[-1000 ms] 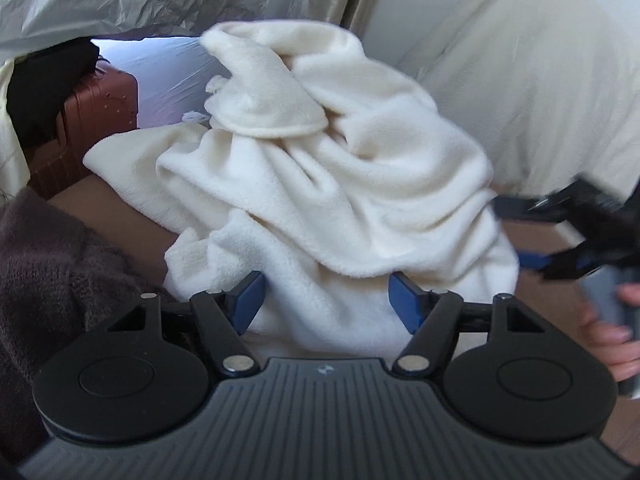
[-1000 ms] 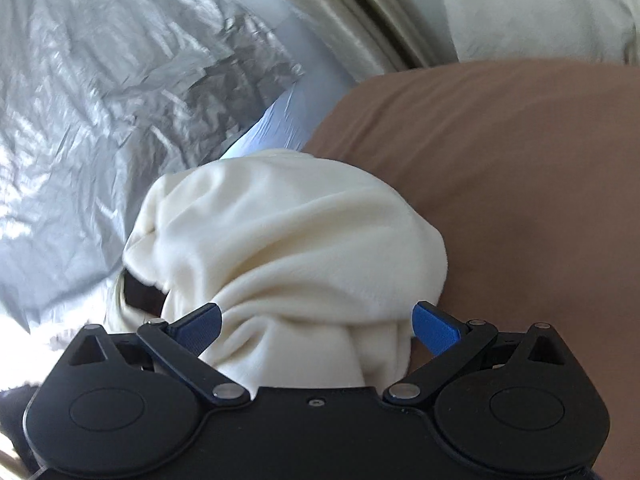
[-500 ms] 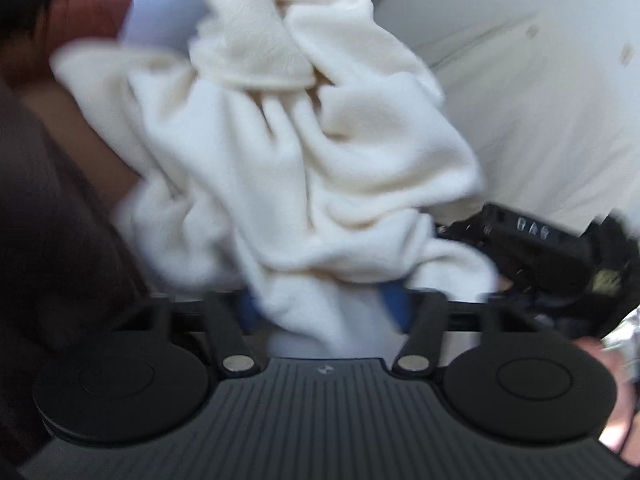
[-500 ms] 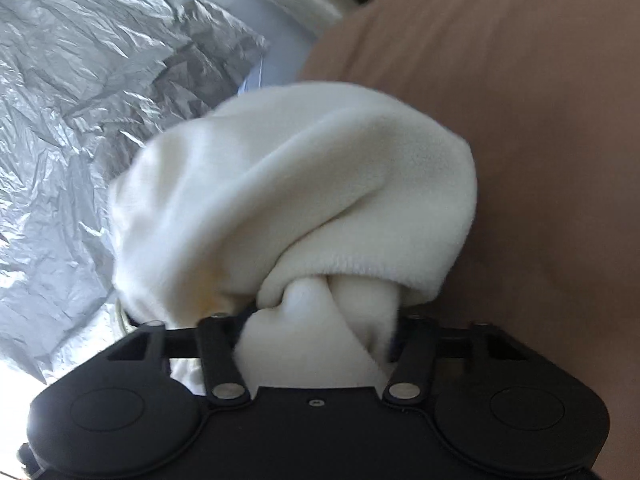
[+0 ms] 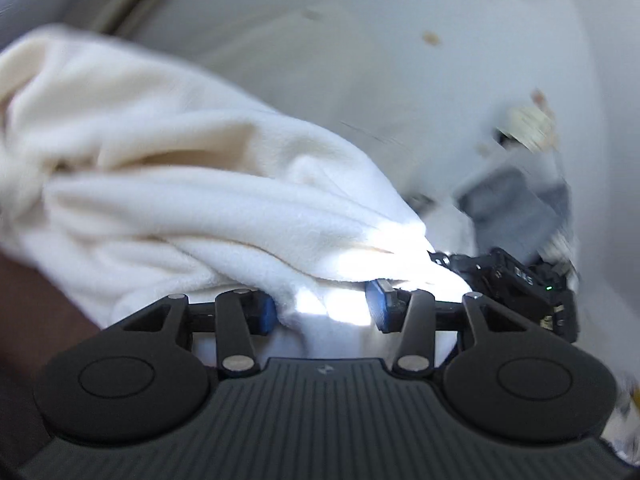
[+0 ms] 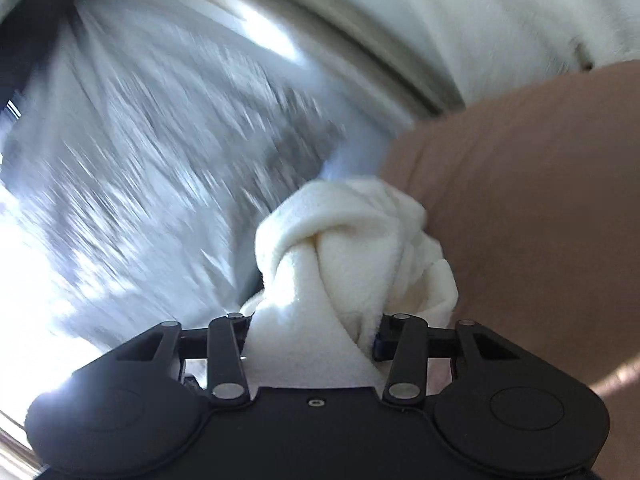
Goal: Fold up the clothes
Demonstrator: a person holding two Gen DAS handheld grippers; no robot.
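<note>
We've got both tongs clamped on the cream fleece garment (image 5: 208, 184): the left gripper (image 5: 320, 308) has just squeezed onto a soft, thick fold, and the right gripper (image 6: 312, 332) onto a twisted bunch (image 6: 352, 240), above the brown bedspread (image 6: 540, 200); crinkly silver foil (image 6: 140, 140) blurs behind.

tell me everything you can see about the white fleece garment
The white fleece garment is cream, soft and fuzzy, bunched into thick folds with no flat panel showing. The left gripper is shut on one gathered edge, the right gripper on a twisted, knot-like wad. Behind it lies a brown surface. Its full shape is hidden.
</note>
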